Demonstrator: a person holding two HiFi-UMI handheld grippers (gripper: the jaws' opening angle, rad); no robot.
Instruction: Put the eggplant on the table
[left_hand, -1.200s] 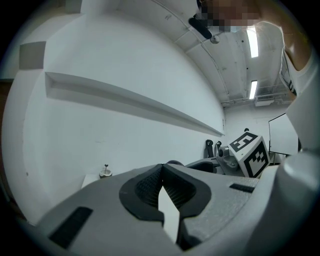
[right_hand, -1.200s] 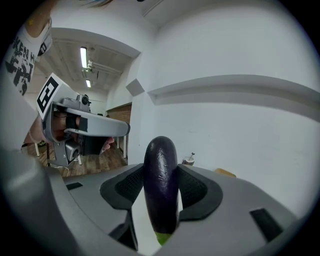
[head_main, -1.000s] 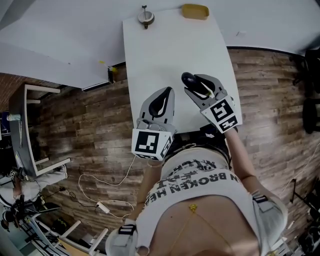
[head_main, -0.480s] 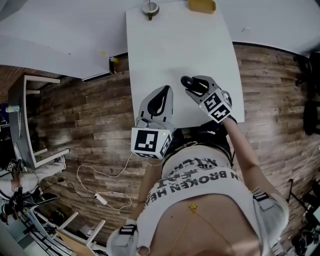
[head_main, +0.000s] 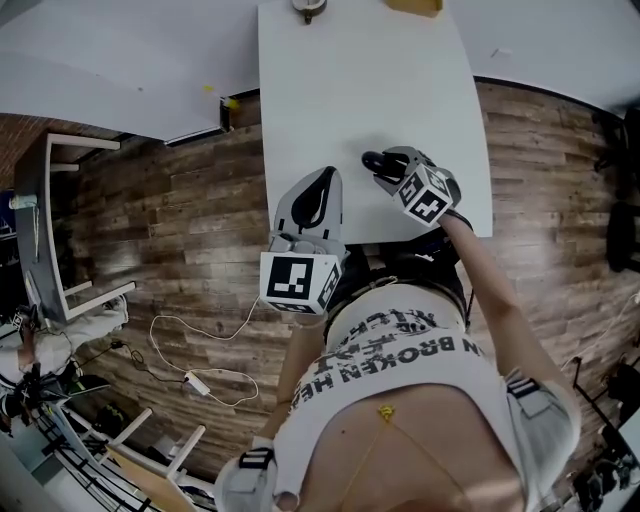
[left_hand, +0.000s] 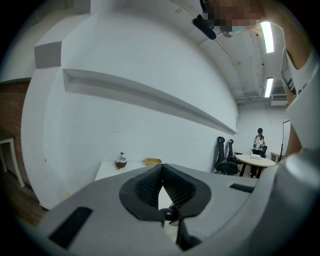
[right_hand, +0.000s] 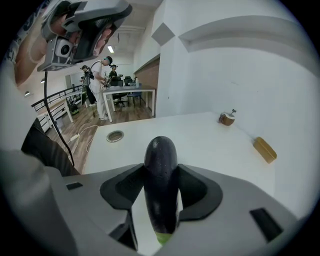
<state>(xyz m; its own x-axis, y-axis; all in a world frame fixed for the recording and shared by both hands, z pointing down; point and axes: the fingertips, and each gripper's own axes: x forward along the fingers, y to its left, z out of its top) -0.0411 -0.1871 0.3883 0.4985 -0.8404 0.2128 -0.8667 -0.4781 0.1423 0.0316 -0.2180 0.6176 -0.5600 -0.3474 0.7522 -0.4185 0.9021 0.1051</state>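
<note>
A dark purple eggplant (right_hand: 161, 180) with a green stem end is clamped between the pads of my right gripper (right_hand: 161, 169), which is shut on it. In the head view that gripper (head_main: 388, 168) tilts downward over the near right part of the white table (head_main: 350, 90), with the eggplant's (head_main: 374, 160) rounded tip poking out past the fingers. My left gripper (head_main: 327, 178) hovers over the table's near edge, to the left of the right one. Its jaws meet at the tips with nothing between them (left_hand: 162, 166).
A brown coconut-like cup (right_hand: 227, 118) and a yellow block (right_hand: 264, 149) sit at the table's far end. A round cable hole (right_hand: 115, 136) lies at the table's left side. Wooden floor with a white cable (head_main: 200, 375) surrounds the table. People stand in the background.
My right gripper has sunk toward the table and tipped further downward, still holding the eggplant. The left gripper has shifted slightly forward and down.
</note>
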